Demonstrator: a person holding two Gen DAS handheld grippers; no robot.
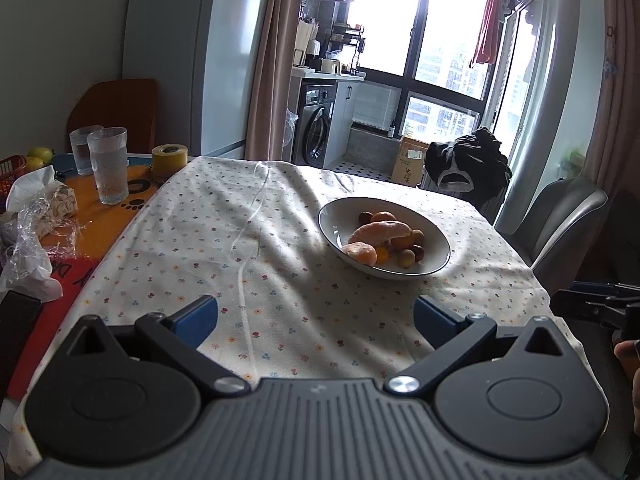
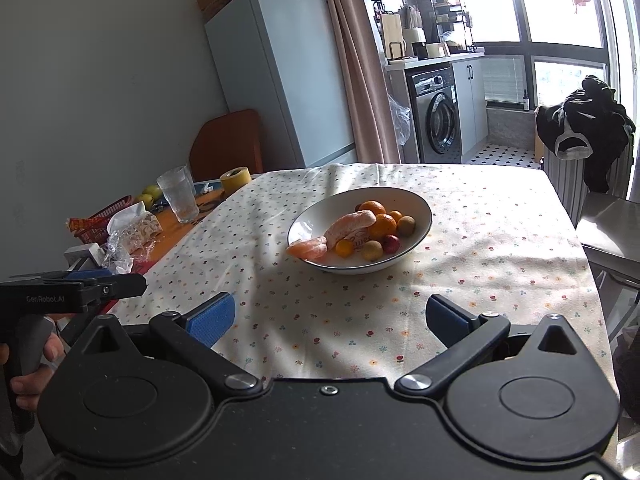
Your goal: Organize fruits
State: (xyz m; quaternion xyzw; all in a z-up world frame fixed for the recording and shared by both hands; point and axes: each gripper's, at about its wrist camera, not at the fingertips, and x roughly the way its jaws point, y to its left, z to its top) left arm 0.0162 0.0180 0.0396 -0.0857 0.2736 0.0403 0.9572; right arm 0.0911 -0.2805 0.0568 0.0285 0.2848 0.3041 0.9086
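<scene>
Left gripper (image 1: pixel 316 322), nearest the lens, hangs wide open and empty over the cloth (image 1: pixel 224 240). Ahead to the right, the bowl (image 1: pixel 436 254) holds all the fruit (image 1: pixel 384 236) seen on the cloth, a peeled segment (image 1: pixel 360 252) at its near rim. Glasses (image 1: pixel 108 164) and tape (image 1: pixel 169 158) stand well left, clear of any reach.

Right gripper (image 2: pixel 330 320) is likewise spread and empty, the bowl (image 2: pixel 416 200) straight ahead. This fits sorting either finished or pending; any grip on soft segments should be gentle.
</scene>
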